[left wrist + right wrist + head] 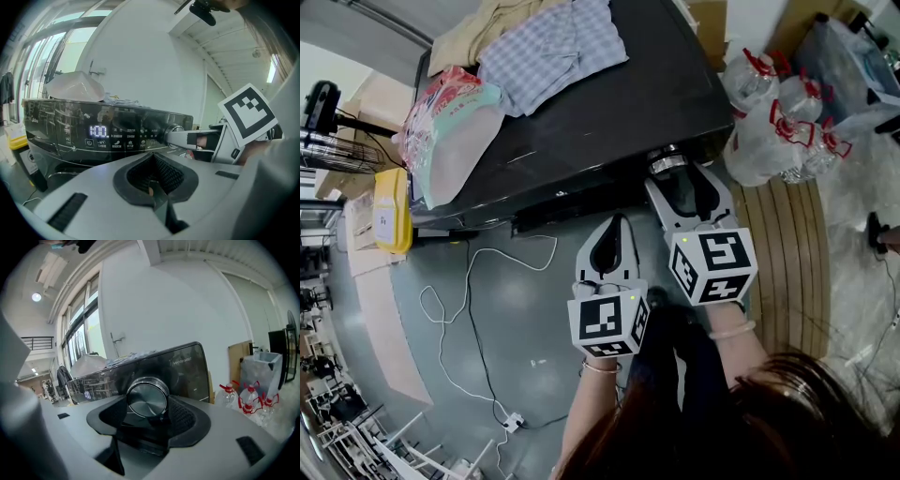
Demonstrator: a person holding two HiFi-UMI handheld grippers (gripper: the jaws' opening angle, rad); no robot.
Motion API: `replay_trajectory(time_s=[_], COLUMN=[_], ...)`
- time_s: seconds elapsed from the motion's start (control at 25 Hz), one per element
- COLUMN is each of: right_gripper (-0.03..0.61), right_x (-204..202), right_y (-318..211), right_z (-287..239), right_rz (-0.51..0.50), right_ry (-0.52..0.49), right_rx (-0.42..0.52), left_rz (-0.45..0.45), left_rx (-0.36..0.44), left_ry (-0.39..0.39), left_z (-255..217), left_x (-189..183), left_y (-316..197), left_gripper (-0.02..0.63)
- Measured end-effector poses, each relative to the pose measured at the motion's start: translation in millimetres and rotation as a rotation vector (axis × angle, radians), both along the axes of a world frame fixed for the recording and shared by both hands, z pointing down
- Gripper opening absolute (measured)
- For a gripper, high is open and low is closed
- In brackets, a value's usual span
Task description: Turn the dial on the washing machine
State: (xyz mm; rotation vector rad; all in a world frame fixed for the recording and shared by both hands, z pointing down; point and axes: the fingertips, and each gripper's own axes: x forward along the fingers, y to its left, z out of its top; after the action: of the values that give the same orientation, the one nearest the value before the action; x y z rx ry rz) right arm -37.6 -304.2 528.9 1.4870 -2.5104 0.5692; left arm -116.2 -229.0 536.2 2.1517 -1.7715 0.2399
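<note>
The dial [146, 398] is a round knob with a brushed silver face and a bright chrome rim. It stands out from the glossy black control panel [108, 129] at the front of the washer [609, 103]. It is at the right end of that panel, right of a row of small lit icons and a display [98, 131] reading 1:00.

The right gripper [675, 180] is pushed up to the panel's front edge. In the right gripper view its 2 dark ribbed pads [183, 414] sit on either side of the knob, closed against its rim, so the dial is clamped between them.

The left gripper [616, 225] hangs lower and to the left, back from the machine and over the grey floor [516, 309]. Its jaws are pressed together with nothing between them. From the left gripper view the right one is seen reaching in from the side to the knob.

On the washer's flat black top lie a blue checked cloth [553, 47], a beige cloth [487, 28] and a plastic bag [450, 131]. Clear bottles [769, 112] with red caps stand just right of the machine. A white cable [469, 309] loops across the floor.
</note>
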Motion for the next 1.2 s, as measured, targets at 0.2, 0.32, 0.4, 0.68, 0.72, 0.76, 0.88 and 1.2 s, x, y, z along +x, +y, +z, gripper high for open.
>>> replay_trajectory(time_s=[0.2,0.32,0.4,0.68,0.72,0.76,0.88,1.2], right_gripper=[0.304,0.305,0.305,0.296,0.296,0.296,0.295,0.295], right_x=[-3,-7,-6,-6,-6,-6,-4,0], right_y=[-1,0,1,2,2,2,2,0], right_z=[-8,-11,-10,-9,-9,-9,-8,-5], right_rz=[-0.052,-0.087,-0.098,-0.089,-0.082,-0.075,-0.057,-0.018], right_ry=[0.193,0.304,0.345,0.357,0.332,0.301,0.21,0.011], right_rx=[0.1,0.147,0.161,0.165,0.154,0.14,0.1,0.009], left_rz=[0.005,0.007,0.01,0.012,0.012,0.012,0.011,0.003], left_rx=[-0.002,-0.003,-0.006,-0.013,-0.014,-0.014,-0.014,-0.014], left_ry=[0.001,0.0,-0.002,-0.002,-0.001,0.0,0.002,0.003], left_z=[1,2,2,4,4,5,5,5], left_x=[4,5,6,8,9,9,9,7], left_y=[2,2,2,4,4,4,5,5], left_gripper=[0.015,0.015,0.015,0.015,0.015,0.015,0.015,0.015])
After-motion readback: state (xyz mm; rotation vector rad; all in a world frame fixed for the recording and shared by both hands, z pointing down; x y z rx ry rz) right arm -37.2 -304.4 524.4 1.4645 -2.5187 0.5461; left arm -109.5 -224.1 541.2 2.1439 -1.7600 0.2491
